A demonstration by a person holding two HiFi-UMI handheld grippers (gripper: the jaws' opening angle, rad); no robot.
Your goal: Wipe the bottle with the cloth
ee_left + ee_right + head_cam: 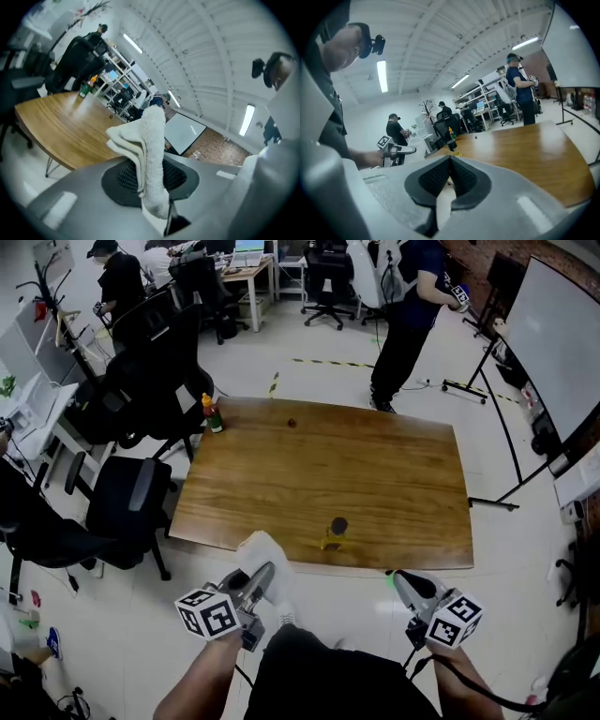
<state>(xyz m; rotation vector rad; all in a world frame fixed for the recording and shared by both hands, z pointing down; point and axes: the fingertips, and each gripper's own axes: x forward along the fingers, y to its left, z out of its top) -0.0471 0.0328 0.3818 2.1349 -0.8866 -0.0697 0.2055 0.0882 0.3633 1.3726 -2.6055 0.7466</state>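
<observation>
A wooden table (394, 465) stands on a pale office floor, with black chairs (131, 502) on its left and a whiteboard (562, 343) on its right. The left gripper (261, 579) pinches a folded white cloth (150, 150). The right gripper (405, 585) has its jaws pressed together, empty. The dark-capped bottle (337, 532) stands upright just ahead of the fingertips, between the two grippers. A green bottle (213, 414) stands far beyond the left fingers.

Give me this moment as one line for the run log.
left gripper: shut on cloth | right gripper: shut, empty | bottle: upright on table, near front edge, untouched | wipe: not started
</observation>
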